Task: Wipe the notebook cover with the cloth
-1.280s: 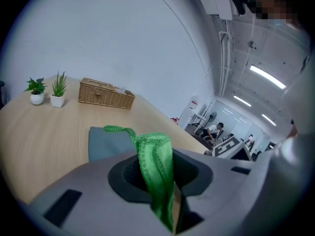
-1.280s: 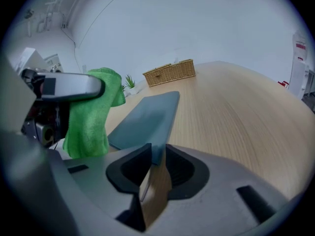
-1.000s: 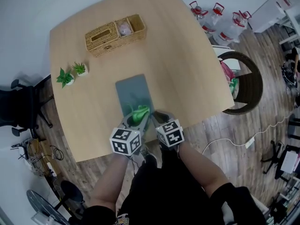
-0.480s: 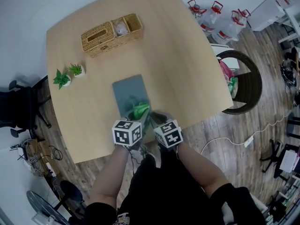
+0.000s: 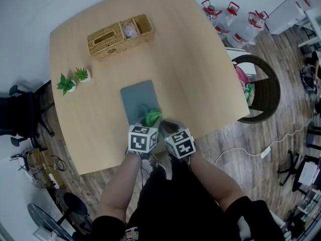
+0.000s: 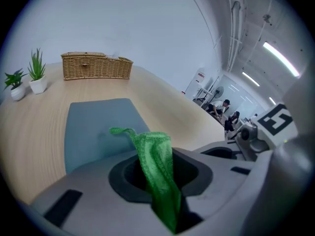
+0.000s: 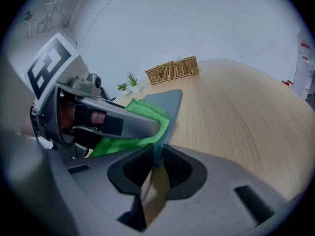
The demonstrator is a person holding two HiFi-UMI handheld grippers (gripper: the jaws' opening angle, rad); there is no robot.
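Light wood counter (image 5: 200, 84) carries a grey-blue notebook (image 5: 136, 97) near its front edge. The left hand-held gripper (image 5: 149, 124) is squeezed tight on a green cloth (image 5: 151, 117), right over the near end of the notebook. The right hand-held gripper (image 5: 164, 128) pinches the notebook's near edge between its jaws. A woven basket (image 5: 120, 34) and two small plants (image 5: 75, 78) stand farther back.

Light wooden table (image 5: 200, 74), grey notebook (image 5: 136, 97), wicker basket (image 5: 108, 39), 2 small potted plants (image 5: 66, 84)
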